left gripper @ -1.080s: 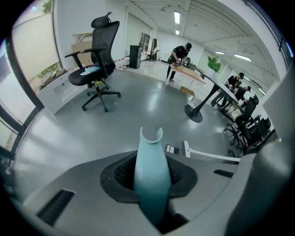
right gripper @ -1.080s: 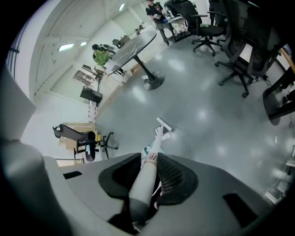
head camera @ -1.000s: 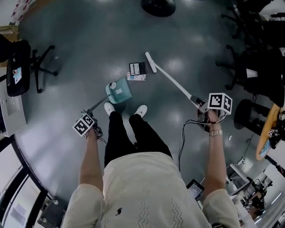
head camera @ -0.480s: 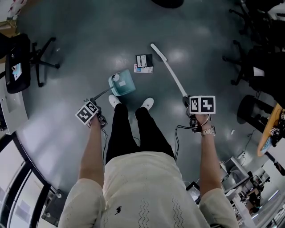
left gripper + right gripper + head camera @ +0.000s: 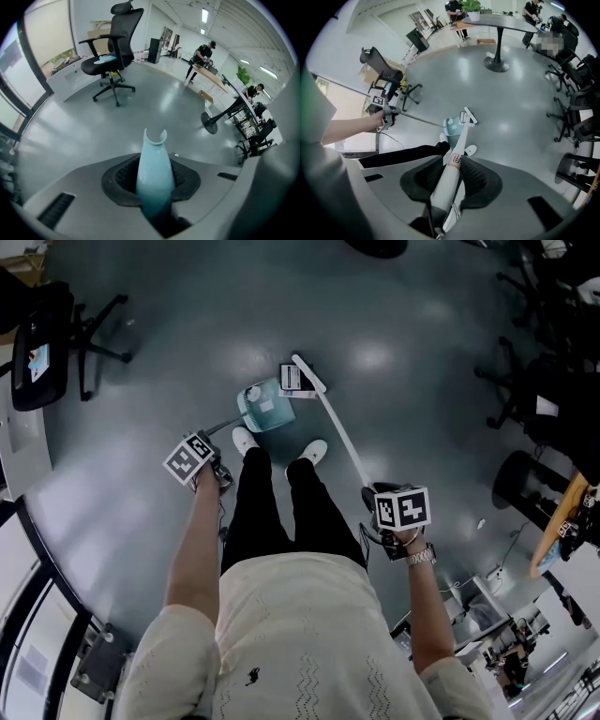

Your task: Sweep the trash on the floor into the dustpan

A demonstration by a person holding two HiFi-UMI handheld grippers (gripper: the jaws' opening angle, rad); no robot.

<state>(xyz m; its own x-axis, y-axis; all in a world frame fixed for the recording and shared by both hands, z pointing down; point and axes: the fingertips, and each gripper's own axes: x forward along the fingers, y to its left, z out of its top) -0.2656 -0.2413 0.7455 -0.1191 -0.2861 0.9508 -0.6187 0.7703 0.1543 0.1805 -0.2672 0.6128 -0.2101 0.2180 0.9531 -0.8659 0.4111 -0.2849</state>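
A teal dustpan (image 5: 262, 408) lies on the grey floor in front of my feet. Its thin handle runs back to my left gripper (image 5: 217, 473), whose jaws are shut on the pale blue handle end (image 5: 152, 176). The trash, a flat printed packet (image 5: 294, 380), lies at the dustpan's right edge. Against the packet's far side rests the white broom head (image 5: 309, 373). The long white broom stick (image 5: 342, 439) slants back to my right gripper (image 5: 376, 509), shut on the stick (image 5: 446, 180). The right gripper view also takes in the dustpan (image 5: 452, 127) and the broom head (image 5: 469, 116).
My white shoes (image 5: 246, 440) stand just behind the dustpan. A black office chair (image 5: 44, 332) is at the far left beside a white desk edge (image 5: 11, 451). More chairs (image 5: 539, 381) crowd the right side. A round table base (image 5: 213, 123) stands further off.
The broom head has swept left, pushing the packet up to the dustpan. My right gripper has drawn back toward my body. The left gripper and dustpan have stayed about where they were.
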